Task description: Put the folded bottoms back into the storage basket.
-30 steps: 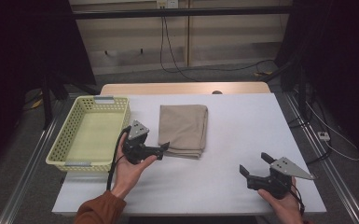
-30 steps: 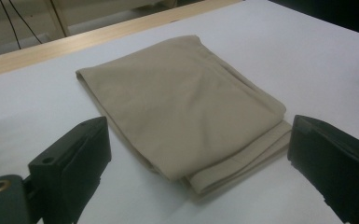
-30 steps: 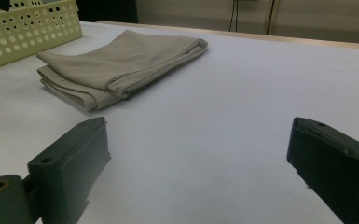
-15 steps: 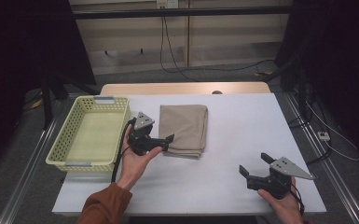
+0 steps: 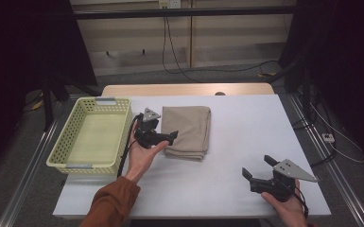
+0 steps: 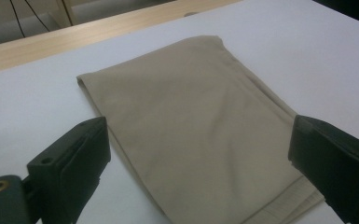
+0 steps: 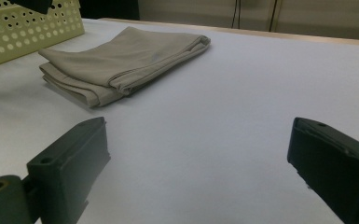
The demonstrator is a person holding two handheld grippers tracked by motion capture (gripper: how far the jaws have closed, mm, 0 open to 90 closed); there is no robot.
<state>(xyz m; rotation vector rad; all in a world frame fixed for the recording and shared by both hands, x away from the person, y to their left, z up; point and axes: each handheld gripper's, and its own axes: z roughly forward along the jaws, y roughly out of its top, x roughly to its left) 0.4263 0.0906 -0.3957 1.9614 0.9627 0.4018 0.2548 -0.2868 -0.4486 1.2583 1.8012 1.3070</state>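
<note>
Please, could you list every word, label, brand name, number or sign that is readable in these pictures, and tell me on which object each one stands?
There is no readable text.
The folded beige cloth shows no tag or print.
The yellow basket has pale handle pieces at its two ends; nothing can be read on them.
The left gripper, the right gripper and the white table carry no visible marking.

Two black jaws of the right hand-held gripper (image 7: pixel 200 168) rise from the bottom corners, set wide apart with nothing between them. Beyond them stretches a white tabletop (image 7: pixel 242 98). At upper left lies a folded beige cloth (image 7: pixel 121 60), flat on the tabletop, in several layers. Just left of the cloth, at the top left corner, is a wall of a pale yellow perforated basket (image 7: pixel 28 32).
</note>
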